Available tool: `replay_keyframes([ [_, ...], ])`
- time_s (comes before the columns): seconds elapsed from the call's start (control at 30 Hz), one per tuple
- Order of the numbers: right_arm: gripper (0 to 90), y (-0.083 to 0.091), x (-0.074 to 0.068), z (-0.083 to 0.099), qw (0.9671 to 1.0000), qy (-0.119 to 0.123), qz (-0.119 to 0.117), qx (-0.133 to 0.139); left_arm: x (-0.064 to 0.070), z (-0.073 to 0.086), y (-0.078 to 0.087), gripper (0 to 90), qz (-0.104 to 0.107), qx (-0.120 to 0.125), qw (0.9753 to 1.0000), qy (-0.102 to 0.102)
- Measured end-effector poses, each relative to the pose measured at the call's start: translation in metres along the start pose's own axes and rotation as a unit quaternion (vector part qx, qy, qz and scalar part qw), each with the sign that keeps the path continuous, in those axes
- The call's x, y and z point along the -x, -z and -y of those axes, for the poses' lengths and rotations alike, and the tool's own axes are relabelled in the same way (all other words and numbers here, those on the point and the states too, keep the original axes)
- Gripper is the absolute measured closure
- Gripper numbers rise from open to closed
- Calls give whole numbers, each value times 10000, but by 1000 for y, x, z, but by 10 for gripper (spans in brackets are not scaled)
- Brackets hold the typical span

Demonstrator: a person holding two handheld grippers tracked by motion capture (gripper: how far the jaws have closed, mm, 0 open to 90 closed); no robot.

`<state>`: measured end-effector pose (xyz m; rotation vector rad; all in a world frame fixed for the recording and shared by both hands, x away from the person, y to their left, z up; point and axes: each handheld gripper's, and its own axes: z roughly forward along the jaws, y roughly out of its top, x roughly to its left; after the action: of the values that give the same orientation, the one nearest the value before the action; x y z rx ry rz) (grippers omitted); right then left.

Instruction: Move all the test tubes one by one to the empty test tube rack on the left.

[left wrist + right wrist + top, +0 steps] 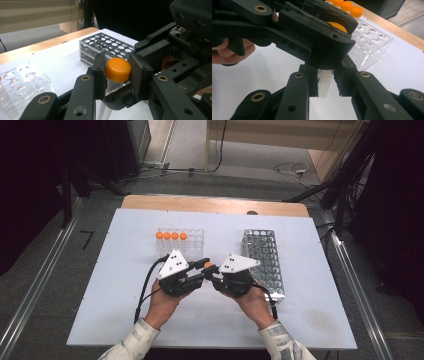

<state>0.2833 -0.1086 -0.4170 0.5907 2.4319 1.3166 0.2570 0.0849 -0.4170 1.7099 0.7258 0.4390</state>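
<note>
Tube: a clear tube (325, 83) with an orange cap (118, 69), held in the air between both claws, above the table (125, 320).
Left claw (117, 75): closed on the cap.
Right claw (325, 86): gripping the tube's body.
Progress: four capped tubes (170, 236) stand in the clear rack (195, 240); metal rack (265, 257) looks empty; this tube isn't racked yet.
</note>
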Motion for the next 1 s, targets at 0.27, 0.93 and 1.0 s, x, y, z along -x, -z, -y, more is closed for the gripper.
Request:
replay_keyframes([
  [0.27,716,-1,0,1,10000,-56,-25,-7,1,0,0,699,-74,-39,10000,-32],
  [0.93,384,5,8,7,9989,-470,-46,77,-2,-4,0,702,-159,9,9998,99],
  [1.0,361,8,10,10,9984,-553,-66,99,-4,-5,1,702,-185,12,9998,102],
])
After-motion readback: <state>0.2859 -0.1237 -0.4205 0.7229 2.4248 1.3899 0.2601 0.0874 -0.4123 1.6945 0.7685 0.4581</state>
